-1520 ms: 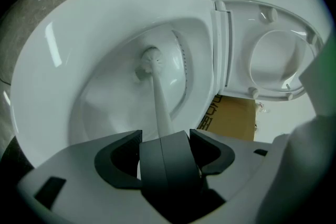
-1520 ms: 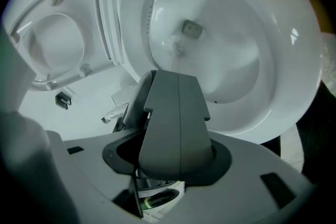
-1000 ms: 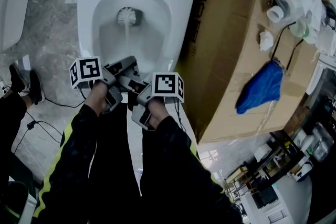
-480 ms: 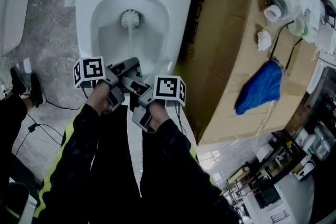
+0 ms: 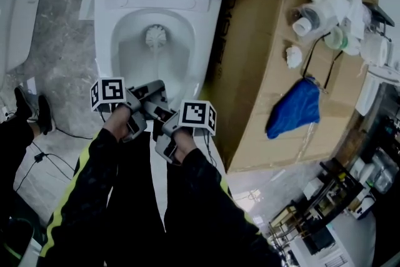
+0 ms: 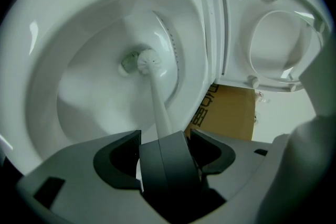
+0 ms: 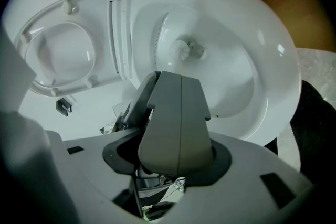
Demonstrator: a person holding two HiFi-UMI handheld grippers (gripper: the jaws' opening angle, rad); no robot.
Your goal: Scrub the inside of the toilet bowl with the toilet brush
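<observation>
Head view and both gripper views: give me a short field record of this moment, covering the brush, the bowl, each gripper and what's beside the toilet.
toilet brush: head at the bottom of the bowl, handle running up to the left gripper
toilet bowl: open, seat raised
left gripper: fingers shut on the brush handle
right gripper: fingers together, close behind the left one; any hold on the handle cannot be told
beside toilet: cardboard box with a blue cloth on top

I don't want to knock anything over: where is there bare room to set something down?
The cardboard box top is bare between its toilet-side edge and the blue cloth. Its far end is crowded with white pipes. The floor left of the toilet is also bare.
</observation>
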